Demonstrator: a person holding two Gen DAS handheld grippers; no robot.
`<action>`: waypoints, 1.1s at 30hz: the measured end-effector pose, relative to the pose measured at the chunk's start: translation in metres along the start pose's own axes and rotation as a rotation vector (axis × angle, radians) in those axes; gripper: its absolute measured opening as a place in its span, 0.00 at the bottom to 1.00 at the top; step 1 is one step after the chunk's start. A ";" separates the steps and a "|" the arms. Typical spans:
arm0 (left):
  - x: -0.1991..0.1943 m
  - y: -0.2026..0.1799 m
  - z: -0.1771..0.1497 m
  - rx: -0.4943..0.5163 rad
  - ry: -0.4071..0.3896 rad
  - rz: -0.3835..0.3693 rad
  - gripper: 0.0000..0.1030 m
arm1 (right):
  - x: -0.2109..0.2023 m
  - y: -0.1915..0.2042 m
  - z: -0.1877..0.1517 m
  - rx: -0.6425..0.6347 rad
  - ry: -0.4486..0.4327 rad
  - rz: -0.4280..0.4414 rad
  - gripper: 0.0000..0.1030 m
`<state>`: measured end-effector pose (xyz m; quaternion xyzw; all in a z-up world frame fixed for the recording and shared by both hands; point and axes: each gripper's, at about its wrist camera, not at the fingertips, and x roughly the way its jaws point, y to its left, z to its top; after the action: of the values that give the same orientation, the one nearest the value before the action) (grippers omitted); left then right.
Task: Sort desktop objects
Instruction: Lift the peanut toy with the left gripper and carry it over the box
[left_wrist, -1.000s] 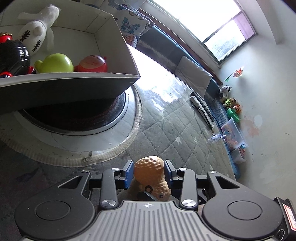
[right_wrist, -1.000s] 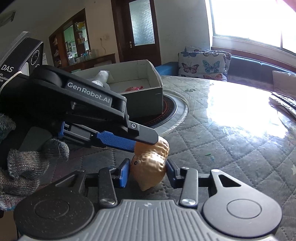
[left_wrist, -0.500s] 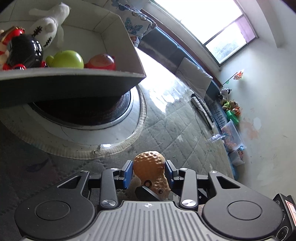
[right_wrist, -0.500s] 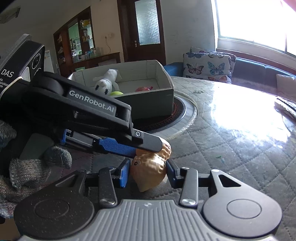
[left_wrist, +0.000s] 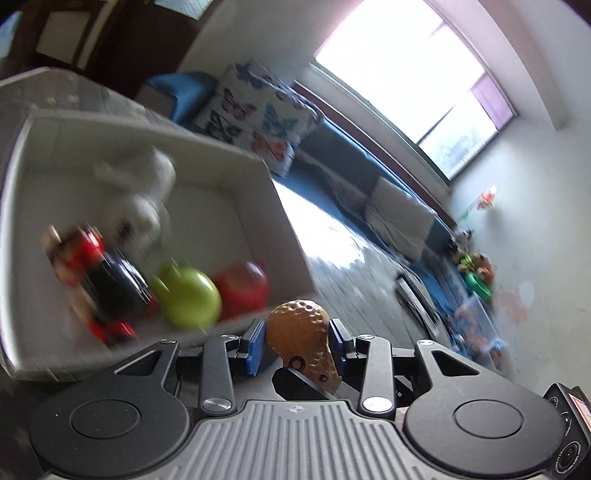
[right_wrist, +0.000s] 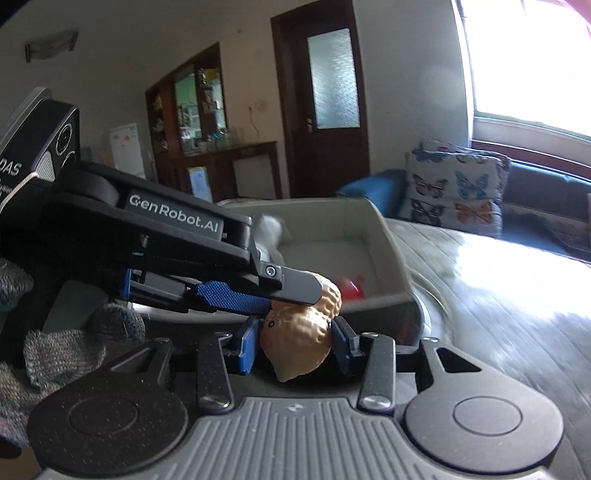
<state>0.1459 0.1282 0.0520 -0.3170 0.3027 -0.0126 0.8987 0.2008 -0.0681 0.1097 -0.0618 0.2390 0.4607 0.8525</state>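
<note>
A tan peanut-shaped toy (left_wrist: 301, 334) is held between the blue pads of my left gripper (left_wrist: 297, 341). My right gripper (right_wrist: 293, 341) is shut on the same peanut toy (right_wrist: 299, 341), with the left gripper's finger (right_wrist: 236, 291) crossing over it. Both hold it in the air just before the near wall of a grey box (left_wrist: 266, 177), which also shows in the right wrist view (right_wrist: 388, 240). In the box lie a white plush (left_wrist: 147, 206), a black and red toy car (left_wrist: 107, 284), a green ball toy (left_wrist: 188, 299) and a red round toy (left_wrist: 243, 291).
The quilted table top (right_wrist: 498, 295) stretches to the right. A butterfly cushion (right_wrist: 454, 192) and a blue sofa (left_wrist: 351, 173) lie behind it. A remote (left_wrist: 413, 295) lies on the far table side. A gloved hand (right_wrist: 55, 350) holds the left gripper.
Both grippers have risen with the peanut toy and moved toward the box. The box interior now shows from above in the left wrist view. The picture is blurred by the motion.
</note>
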 end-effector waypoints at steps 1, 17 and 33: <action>0.000 0.004 0.007 -0.004 -0.009 0.012 0.39 | 0.008 0.001 0.005 0.002 0.000 0.011 0.40; 0.010 0.061 0.042 -0.076 -0.041 0.156 0.38 | 0.104 0.003 0.029 0.012 0.065 0.114 0.40; 0.000 0.055 0.031 -0.068 -0.056 0.181 0.38 | 0.112 0.015 0.024 -0.038 0.068 0.087 0.48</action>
<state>0.1536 0.1894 0.0389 -0.3190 0.3050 0.0879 0.8930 0.2484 0.0331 0.0805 -0.0832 0.2615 0.4993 0.8218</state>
